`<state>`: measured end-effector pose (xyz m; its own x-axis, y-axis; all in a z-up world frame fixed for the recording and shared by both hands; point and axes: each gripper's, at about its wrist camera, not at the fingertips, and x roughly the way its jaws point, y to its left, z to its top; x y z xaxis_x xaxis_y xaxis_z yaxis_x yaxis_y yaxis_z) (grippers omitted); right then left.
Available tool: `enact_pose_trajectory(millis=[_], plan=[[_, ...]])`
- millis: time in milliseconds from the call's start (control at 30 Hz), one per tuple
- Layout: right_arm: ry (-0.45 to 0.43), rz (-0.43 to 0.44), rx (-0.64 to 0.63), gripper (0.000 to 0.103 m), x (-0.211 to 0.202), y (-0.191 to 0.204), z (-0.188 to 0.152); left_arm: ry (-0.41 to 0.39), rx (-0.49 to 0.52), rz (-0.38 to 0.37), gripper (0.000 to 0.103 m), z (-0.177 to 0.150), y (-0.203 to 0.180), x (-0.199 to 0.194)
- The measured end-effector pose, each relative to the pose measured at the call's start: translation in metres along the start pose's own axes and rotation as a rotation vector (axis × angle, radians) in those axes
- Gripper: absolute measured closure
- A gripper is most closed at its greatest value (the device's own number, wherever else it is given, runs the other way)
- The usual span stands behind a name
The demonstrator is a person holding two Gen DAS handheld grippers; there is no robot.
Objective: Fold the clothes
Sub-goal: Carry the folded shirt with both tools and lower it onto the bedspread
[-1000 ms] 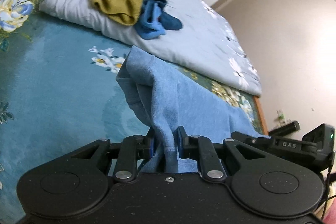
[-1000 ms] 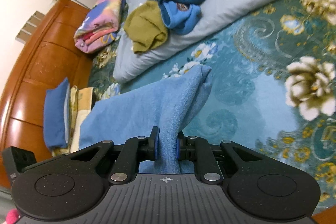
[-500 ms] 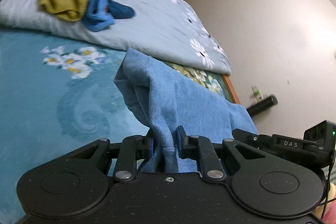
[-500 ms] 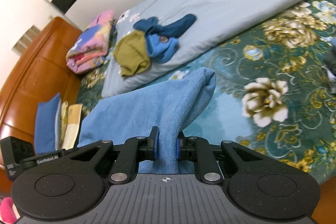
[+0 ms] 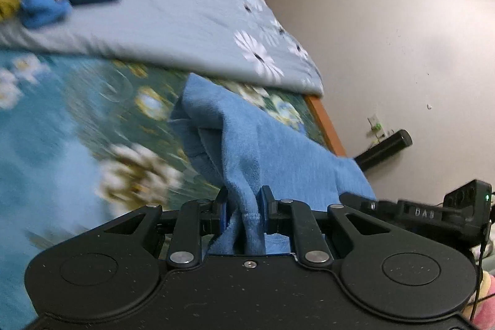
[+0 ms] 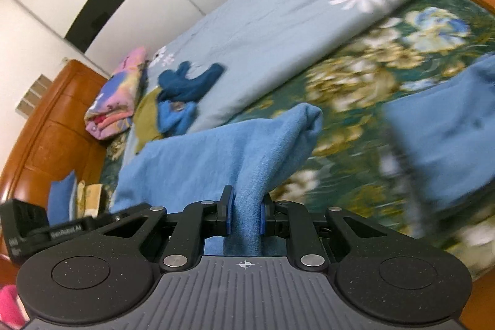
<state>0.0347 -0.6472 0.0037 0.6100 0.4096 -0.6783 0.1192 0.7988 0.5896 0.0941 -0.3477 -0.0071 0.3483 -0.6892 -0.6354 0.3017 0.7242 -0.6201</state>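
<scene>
Both the left gripper [image 5: 243, 207] and the right gripper [image 6: 246, 215] are clamped on bunched edges of a light blue garment [image 5: 263, 144], which is lifted over the flowered bedspread [image 5: 62, 119]. This looks like the carrying step, though blur hides details. Next, lay it flat and even.

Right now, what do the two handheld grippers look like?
Both are matte black with two round discs, silver pivot pins and blue pads. The left gripper has a smooth speckled body. The right gripper has a grey ribbed body with a white crosshair mark.
</scene>
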Motion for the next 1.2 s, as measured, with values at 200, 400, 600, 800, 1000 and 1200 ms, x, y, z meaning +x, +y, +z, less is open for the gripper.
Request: enact_pose_trajectory(millis=[200,400,600,800,1000,1200], plan=[[0.041,-0.017,-0.072,0.09,-0.057,-0.089,0.052,0.111,0.063,0.004,0.088,-0.016,-0.094,0.083],[0.05,-0.008,-0.052,0.09,-0.074,-0.148,0.077,0.188,0.158,0.039,0.088,-0.016,-0.146,0.133],[0.069,-0.004,-0.044,0.09,-0.075,-0.189,0.1,0.237,0.157,0.069,0.088,-0.008,-0.167,0.173],[0.083,0.007,-0.051,0.09,-0.061,-0.217,0.124,0.247,0.165,0.118,0.088,0.002,-0.182,0.204],[0.123,0.023,-0.079,0.09,-0.039,-0.239,0.141,0.24,0.174,0.161,0.087,0.002,-0.185,0.229],[0.165,0.014,-0.063,0.09,-0.017,-0.264,0.142,0.263,0.166,0.186,0.087,-0.009,-0.171,0.254]])
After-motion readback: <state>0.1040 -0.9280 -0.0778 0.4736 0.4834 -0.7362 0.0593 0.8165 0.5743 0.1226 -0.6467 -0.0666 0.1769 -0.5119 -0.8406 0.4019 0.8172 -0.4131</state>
